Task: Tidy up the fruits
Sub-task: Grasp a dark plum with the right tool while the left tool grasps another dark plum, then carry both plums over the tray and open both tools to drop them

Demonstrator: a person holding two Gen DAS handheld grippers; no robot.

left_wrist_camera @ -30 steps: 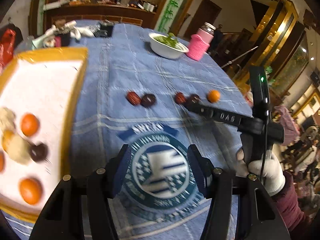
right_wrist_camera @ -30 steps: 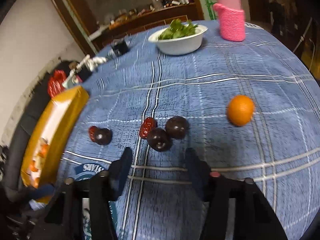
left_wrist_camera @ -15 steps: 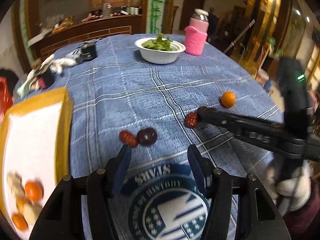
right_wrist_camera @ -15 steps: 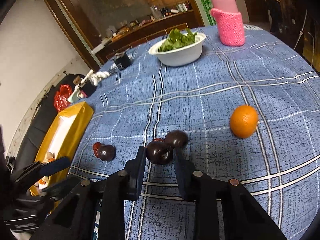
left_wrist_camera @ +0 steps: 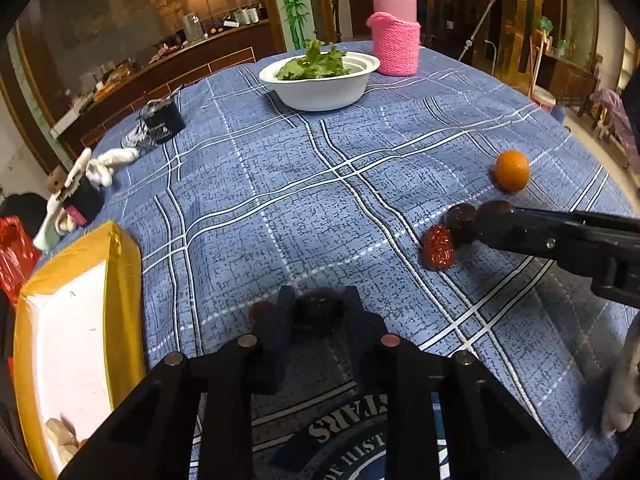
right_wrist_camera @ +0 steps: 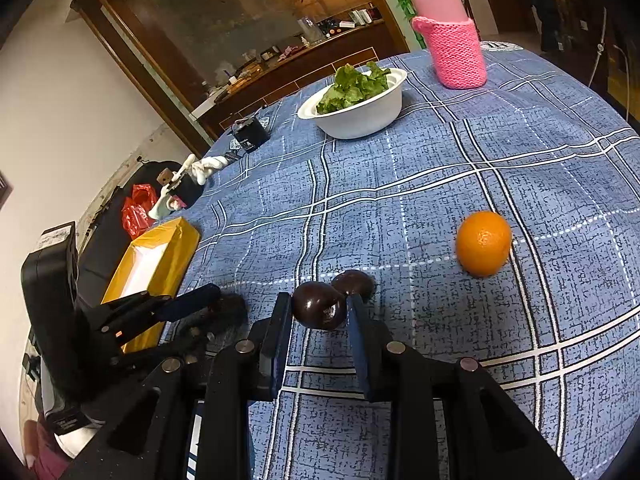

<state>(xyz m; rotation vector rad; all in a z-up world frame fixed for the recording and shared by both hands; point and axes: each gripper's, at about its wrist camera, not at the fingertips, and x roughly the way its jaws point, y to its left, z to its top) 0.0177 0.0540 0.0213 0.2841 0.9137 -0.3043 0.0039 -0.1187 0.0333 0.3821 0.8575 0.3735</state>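
Both grippers have closed in since half a second ago: my left gripper (left_wrist_camera: 316, 314) clamps one dark plum (left_wrist_camera: 318, 312), my right gripper (right_wrist_camera: 318, 312) another plum (right_wrist_camera: 318, 310), for carrying to the yellow tray (left_wrist_camera: 128, 280) at left.

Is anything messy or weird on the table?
Yes: fruit lies loose on the tablecloth instead of in the yellow tray: an orange, a wrinkly red date and dark plums. Nothing looks spilled or broken.

Each fisheye looks forward along its own hand-held gripper, low over the surface (left_wrist_camera: 304, 184); both share the white bowl (left_wrist_camera: 320, 84) (right_wrist_camera: 360, 108) far ahead.
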